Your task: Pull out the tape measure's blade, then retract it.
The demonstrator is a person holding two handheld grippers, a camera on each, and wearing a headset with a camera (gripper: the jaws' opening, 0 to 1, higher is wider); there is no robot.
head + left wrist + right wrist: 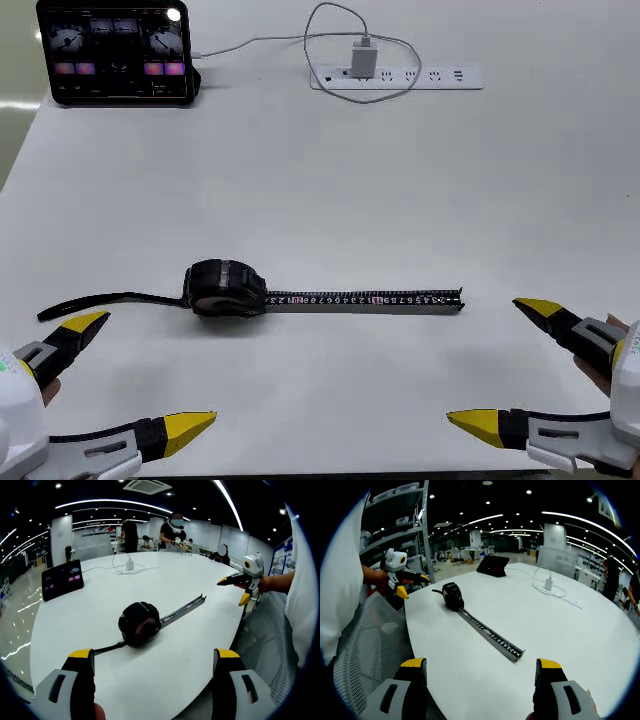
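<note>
A black tape measure (225,288) lies on the white table (330,180), its blade (365,300) drawn out to the right and ending at a hook (459,299). A black strap (100,301) trails left from the case. My left gripper (140,375) is open near the front left edge, short of the case (140,623). My right gripper (505,362) is open at the front right, just beyond the blade's end (517,654). Neither touches the tape. The right gripper view also has the case (452,594) at the blade's far end.
A tablet (116,52) stands at the back left, with a power strip (400,76), charger and white cable (330,30) behind the middle. A mesh chair (370,650) sits by the table's near edge. People stand in the room beyond (172,530).
</note>
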